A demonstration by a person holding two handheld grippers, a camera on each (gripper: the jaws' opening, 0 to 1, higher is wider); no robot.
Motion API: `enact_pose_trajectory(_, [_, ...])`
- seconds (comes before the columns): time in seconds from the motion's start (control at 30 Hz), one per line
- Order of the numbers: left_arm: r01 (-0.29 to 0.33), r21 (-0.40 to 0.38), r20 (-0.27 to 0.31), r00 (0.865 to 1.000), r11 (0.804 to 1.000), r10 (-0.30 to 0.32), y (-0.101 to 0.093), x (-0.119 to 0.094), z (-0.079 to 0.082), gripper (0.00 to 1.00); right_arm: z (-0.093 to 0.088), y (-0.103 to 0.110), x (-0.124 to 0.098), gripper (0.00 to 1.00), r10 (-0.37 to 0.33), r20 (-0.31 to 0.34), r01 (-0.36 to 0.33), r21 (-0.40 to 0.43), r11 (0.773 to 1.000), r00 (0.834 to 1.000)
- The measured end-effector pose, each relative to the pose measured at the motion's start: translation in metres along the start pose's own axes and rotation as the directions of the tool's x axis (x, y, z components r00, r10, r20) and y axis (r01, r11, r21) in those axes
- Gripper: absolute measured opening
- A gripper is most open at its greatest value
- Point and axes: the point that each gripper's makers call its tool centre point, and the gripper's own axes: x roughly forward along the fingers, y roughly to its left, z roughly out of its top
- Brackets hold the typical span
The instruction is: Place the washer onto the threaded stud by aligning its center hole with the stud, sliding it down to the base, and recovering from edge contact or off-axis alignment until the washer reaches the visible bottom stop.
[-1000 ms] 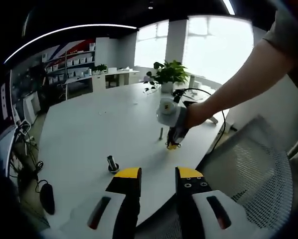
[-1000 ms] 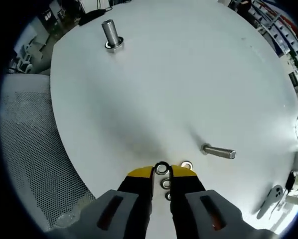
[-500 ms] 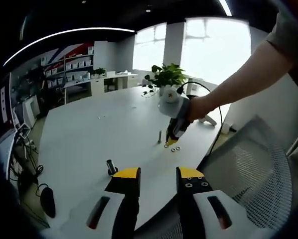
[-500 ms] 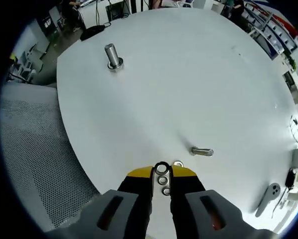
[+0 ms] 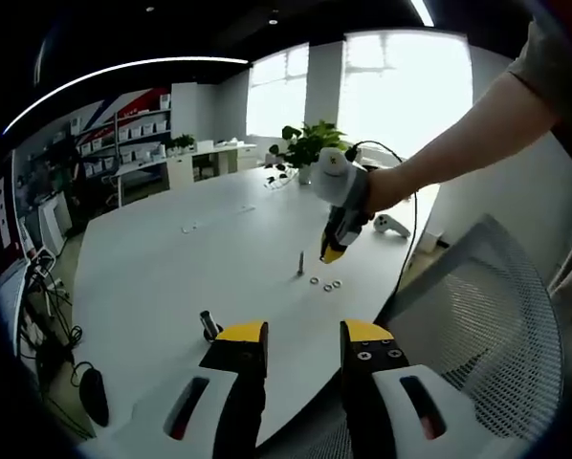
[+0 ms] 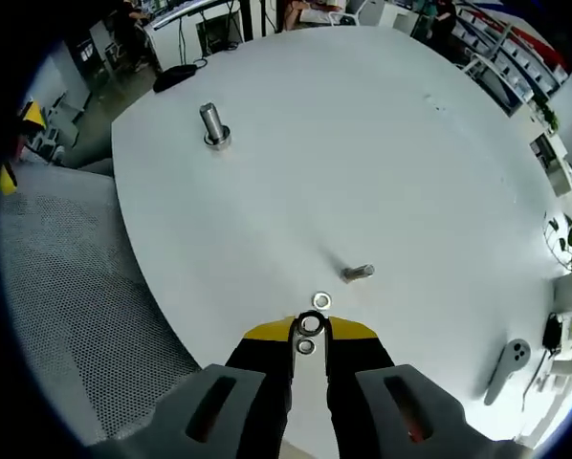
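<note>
My right gripper (image 6: 310, 331) is shut on a steel washer (image 6: 310, 323), pinched edge-on between its yellow tips. It hangs high above the white table (image 6: 391, 143). Below it stands a small threaded stud (image 6: 358, 273), with loose washers (image 6: 320, 301) lying close by. In the left gripper view the right gripper (image 5: 332, 251) hovers above and just right of that stud (image 5: 300, 263) and the loose washers (image 5: 328, 285). A second, thicker stud (image 6: 212, 124) stands far off with a washer at its base. My left gripper (image 5: 303, 335) is open and holds nothing, near the table's edge.
A mesh chair (image 6: 66, 316) sits beside the table's edge. On the table lie a white controller (image 6: 508, 368) and a black mouse (image 6: 176, 73). The thicker stud (image 5: 209, 323) stands just ahead of my left jaws. A potted plant (image 5: 310, 145) is at the far end.
My right gripper has risen away from the table with the washer still in it; the studs and loose washers look smaller. My left gripper stays open and has barely moved.
</note>
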Motion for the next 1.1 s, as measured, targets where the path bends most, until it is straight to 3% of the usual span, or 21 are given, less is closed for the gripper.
enact_pose_trajectory(0.3, [-0.012, 0.034, -0.010, 1.000, 0.999, 0.012, -0.002, 0.000, -0.001, 0.28, 0.006, -0.011, -0.016, 0.13, -0.023, 0.070, 0.019, 0.052, 0.998, 0.997])
enact_pose_trajectory(0.63, [-0.020, 0.028, -0.008, 1.000, 0.999, 0.020, 0.002, -0.001, -0.001, 0.28, 0.006, -0.029, -0.019, 0.13, -0.042, 0.086, 0.035, 0.073, 0.997, 0.995])
enact_pose_trajectory(0.87, [-0.020, 0.017, -0.020, 1.000, 1.000, 0.020, 0.003, 0.000, -0.003, 0.28, 0.025, -0.033, -0.011, 0.13, -0.045, 0.095, 0.045, 0.006, 0.999, 0.994])
enact_pose_trajectory(1.1, [-0.020, 0.012, -0.031, 0.999, 1.000, 0.020, 0.004, 0.001, -0.006, 0.28, 0.031, -0.033, 0.005, 0.13, -0.024, 0.065, 0.027, -0.051, 0.998, 0.998])
